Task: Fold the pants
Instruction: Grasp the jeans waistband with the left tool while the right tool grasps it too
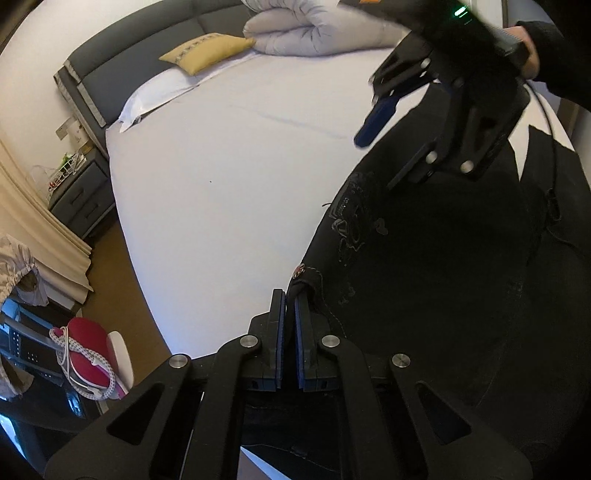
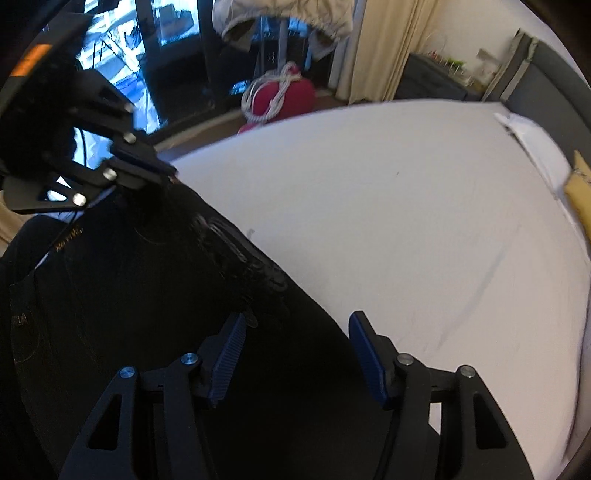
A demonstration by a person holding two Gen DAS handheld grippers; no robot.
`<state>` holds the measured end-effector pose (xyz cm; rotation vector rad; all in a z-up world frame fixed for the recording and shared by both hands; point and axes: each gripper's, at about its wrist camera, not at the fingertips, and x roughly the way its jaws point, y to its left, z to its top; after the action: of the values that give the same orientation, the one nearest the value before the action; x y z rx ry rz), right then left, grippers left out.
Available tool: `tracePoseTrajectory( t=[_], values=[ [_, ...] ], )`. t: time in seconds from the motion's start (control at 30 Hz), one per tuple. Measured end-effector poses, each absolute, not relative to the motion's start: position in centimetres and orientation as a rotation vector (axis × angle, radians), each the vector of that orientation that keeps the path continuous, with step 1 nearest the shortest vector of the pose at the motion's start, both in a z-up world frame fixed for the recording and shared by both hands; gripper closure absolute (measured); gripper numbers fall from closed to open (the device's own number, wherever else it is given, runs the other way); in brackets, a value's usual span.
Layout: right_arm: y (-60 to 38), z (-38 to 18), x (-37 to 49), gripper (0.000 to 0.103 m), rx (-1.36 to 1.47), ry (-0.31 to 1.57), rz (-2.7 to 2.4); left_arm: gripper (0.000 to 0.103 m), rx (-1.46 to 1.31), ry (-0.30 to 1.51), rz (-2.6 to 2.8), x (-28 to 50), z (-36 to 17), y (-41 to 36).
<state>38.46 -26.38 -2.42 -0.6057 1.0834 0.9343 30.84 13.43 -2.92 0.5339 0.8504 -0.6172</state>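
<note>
Black pants [image 1: 443, 280] lie spread on the white bed [image 1: 229, 177], with pale stitching near the waist. My left gripper [image 1: 290, 306] is shut on the waistband edge of the pants, by a small metal button. It also shows in the right wrist view [image 2: 162, 171], pinching the pants' corner [image 2: 177, 206]. My right gripper [image 2: 295, 354] is open and empty, hovering just above the black pants near their edge. In the left wrist view it [image 1: 373, 122] hangs open above the pants, one blue pad showing.
A yellow cushion [image 1: 207, 51], a white pillow [image 1: 155, 96] and a rolled grey duvet [image 1: 317, 29] lie at the bed's head. A grey nightstand [image 1: 81, 199] and curtain stand left. A red bag [image 2: 280, 99] sits on the floor by a dark cabinet.
</note>
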Motion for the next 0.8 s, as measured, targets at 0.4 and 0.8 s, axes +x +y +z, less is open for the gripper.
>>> tracePoseTrajectory(
  t=[0.4, 0.8],
  values=[
    [-26.9, -5.0, 41.0, 0.087, -0.551, 1.274, 1.001, 0.100, 0.539, 0.835, -0.624, 29.5, -4.1, 9.5],
    [-28.2, -1.7, 36.9, 0.095, -0.457, 1.150, 0.940, 0.100, 0.482, 0.834, -0.619, 29.2, -3.4, 10.6]
  ],
)
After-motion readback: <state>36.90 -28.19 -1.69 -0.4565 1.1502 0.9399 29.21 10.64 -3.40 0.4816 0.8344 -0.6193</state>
